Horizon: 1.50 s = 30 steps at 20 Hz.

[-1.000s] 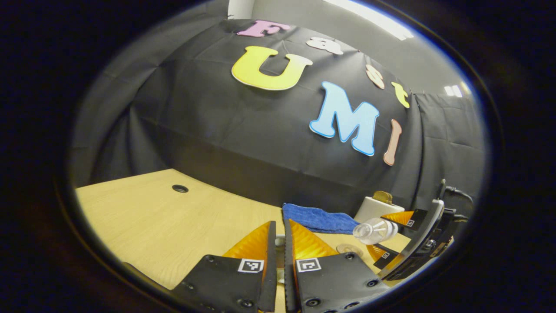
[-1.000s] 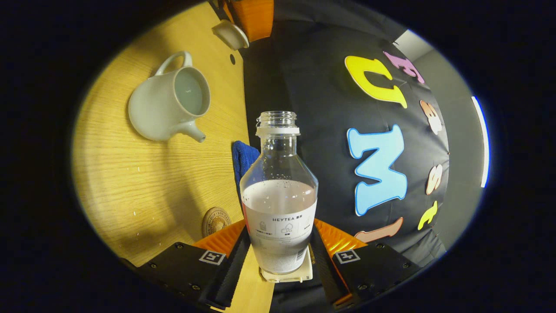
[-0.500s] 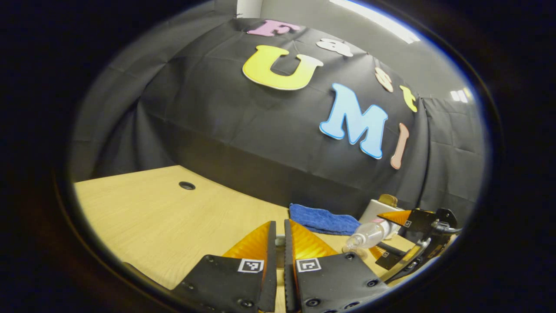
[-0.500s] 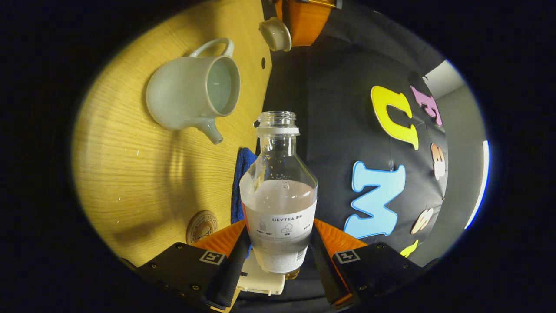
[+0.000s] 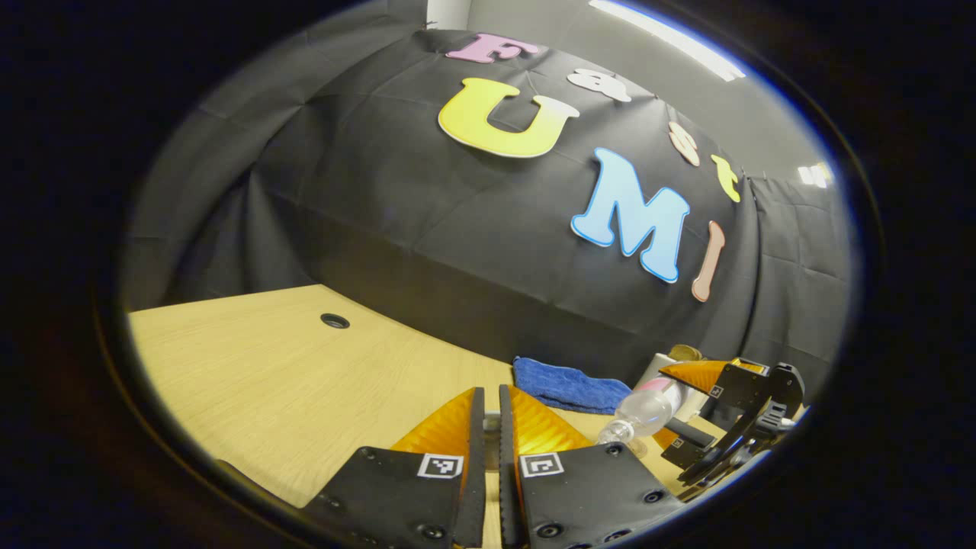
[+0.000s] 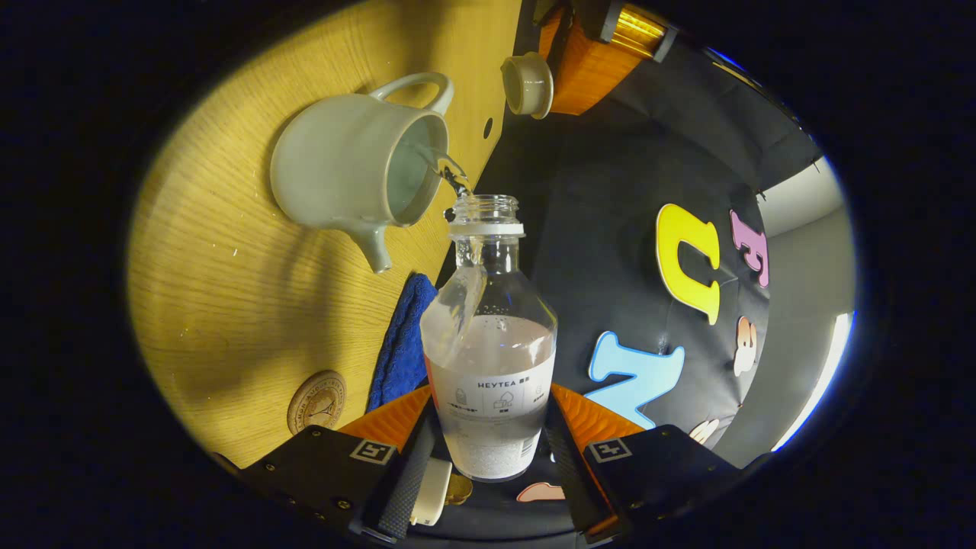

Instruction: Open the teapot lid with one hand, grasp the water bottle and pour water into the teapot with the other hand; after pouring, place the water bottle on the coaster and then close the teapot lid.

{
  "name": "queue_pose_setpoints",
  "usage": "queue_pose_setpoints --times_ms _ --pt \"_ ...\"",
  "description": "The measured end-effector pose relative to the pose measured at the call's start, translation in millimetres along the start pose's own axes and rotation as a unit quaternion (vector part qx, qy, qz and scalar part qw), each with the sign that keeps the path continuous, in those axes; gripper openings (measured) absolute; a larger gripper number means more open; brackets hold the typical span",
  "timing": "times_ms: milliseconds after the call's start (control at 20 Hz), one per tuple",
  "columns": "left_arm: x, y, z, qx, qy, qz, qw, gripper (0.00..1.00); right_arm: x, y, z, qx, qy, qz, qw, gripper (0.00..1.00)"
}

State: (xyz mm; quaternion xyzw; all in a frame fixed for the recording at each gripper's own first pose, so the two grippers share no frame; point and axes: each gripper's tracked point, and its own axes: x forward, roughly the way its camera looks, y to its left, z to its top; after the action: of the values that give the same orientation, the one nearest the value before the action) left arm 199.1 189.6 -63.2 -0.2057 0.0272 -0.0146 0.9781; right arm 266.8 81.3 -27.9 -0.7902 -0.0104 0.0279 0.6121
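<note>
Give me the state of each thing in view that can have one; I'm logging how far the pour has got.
Teapot: lid off, open, taking water.
Teapot lid: lifted off, held in the left gripper.
Water bottle: uncapped, tilted, pouring, clamped by the right gripper.
Coaster: bare, waiting on the table.
Blue cloth: lying bunched on the table.

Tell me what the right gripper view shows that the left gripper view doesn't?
Right gripper view: the open teapot, water streaming into it from the bottle, the coaster, and the lid pinched by the left gripper. Left gripper view: the right gripper seen from outside, clamping the tilted bottle. Both: the bottle, the blue cloth and the wooden table.
</note>
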Motion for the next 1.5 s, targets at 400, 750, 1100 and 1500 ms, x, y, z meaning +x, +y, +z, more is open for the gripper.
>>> queue_pose_setpoints --times_ms 400,750,1100,1500 --pt "-2 0 0 -0.008 -0.001 -0.003 1.000 0.13 1 -20 -1 -0.052 -0.006 -0.028 0.998 0.76" --pt "0 1 3 -0.016 -0.004 -0.006 1.000 0.16 4 -32 1 -0.082 -0.012 -0.040 0.996 0.76" --pt "-5 8 12 -0.041 -0.017 -0.005 0.999 0.16 4 -37 9 -0.101 -0.023 -0.043 0.994 0.77" --pt "-5 10 9 -0.045 -0.014 -0.003 0.999 0.16 5 -47 10 -0.151 -0.033 -0.060 0.986 0.76"
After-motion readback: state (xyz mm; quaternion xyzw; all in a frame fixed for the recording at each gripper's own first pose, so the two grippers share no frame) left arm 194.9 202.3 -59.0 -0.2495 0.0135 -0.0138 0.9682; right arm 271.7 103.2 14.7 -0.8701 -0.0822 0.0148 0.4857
